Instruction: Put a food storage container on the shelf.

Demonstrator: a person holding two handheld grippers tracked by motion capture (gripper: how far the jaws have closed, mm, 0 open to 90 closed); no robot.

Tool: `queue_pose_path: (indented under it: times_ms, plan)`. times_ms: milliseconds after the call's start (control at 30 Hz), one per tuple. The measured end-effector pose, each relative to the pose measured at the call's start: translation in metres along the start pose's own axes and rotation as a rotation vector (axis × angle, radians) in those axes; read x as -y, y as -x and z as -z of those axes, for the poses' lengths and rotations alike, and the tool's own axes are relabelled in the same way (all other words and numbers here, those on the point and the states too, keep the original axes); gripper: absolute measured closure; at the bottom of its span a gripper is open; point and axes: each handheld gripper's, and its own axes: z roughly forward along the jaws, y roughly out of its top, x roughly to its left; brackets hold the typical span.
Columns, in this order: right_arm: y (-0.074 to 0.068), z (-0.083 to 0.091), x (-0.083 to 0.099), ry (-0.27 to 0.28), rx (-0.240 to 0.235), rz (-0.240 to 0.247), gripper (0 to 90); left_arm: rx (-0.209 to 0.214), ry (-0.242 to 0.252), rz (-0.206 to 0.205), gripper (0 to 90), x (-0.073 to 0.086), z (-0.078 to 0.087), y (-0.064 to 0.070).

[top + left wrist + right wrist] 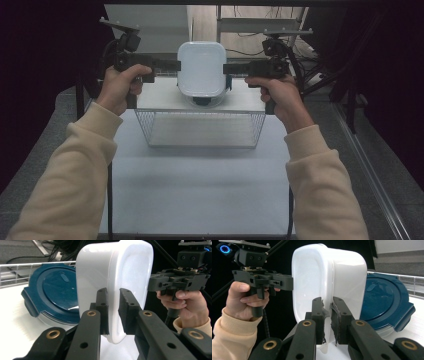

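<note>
A white rounded-rectangular plastic tub (201,67) hangs in the air between both grippers. My left gripper (176,65) is shut on its left rim, and my right gripper (226,68) is shut on its right rim. In the left gripper view the jaws of the left gripper (113,312) pinch the tub (112,272) by its edge. The right gripper (327,320) clamps the opposite edge of the tub (324,277). Directly under the tub lies a round container with a dark blue lid (202,101) (53,292) (382,302), mostly hidden in the high view.
The blue-lidded container rests on a raised white shelf (160,97). A wire basket (200,129) sits in front of it on the pale table (200,185). Metal frames and cables (305,65) stand behind and to the right. Dark curtains flank both sides.
</note>
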Motion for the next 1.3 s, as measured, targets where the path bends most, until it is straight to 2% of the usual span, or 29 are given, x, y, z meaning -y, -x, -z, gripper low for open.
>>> queue_pose_path:
  times_ms: [167, 233, 500, 733, 867, 933, 1033, 1133, 1200, 1233, 1300]
  plan:
    - [0.013, -0.01, -0.003, -0.008, 0.01, -0.052, 80.3, -0.026, -0.006, 0.053, 78.4, -0.004, -0.012, -0.015]
    - [0.02, -0.014, -0.004, -0.01, 0.013, -0.078, 80.2, -0.003, 0.005, 0.082, 78.6, -0.007, -0.014, -0.021]
    - [0.041, -0.021, -0.012, -0.003, -0.017, -0.169, 76.5, 0.034, 0.031, 0.163, 78.4, -0.014, -0.023, -0.037]
    - [0.064, -0.032, -0.015, 0.028, -0.064, -0.301, 74.1, 0.063, 0.05, 0.253, 75.8, -0.017, -0.033, -0.055]
    - [0.071, -0.039, -0.015, 0.051, -0.043, -0.345, 72.9, 0.063, 0.053, 0.293, 73.3, -0.017, -0.039, -0.065]
    - [0.073, -0.042, -0.014, 0.045, -0.033, -0.349, 71.6, 0.063, 0.056, 0.302, 71.9, -0.016, -0.041, -0.069]
    - [0.077, -0.043, -0.013, 0.049, -0.058, -0.368, 71.0, 0.076, 0.062, 0.305, 71.5, -0.016, -0.041, -0.072]
    - [0.077, -0.043, -0.013, 0.052, -0.064, -0.365, 69.6, 0.074, 0.061, 0.301, 66.5, -0.015, -0.043, -0.071]
    - [0.076, -0.044, -0.013, 0.049, -0.063, -0.354, 63.5, 0.057, 0.079, 0.296, 58.5, -0.014, -0.042, -0.07]
    - [0.075, -0.045, -0.013, 0.053, -0.061, -0.347, 58.3, 0.033, 0.093, 0.283, 53.4, -0.014, -0.041, -0.068]
    - [0.07, -0.042, -0.013, 0.088, -0.043, -0.32, 51.2, -0.008, 0.107, 0.25, 42.7, -0.014, -0.037, -0.063]
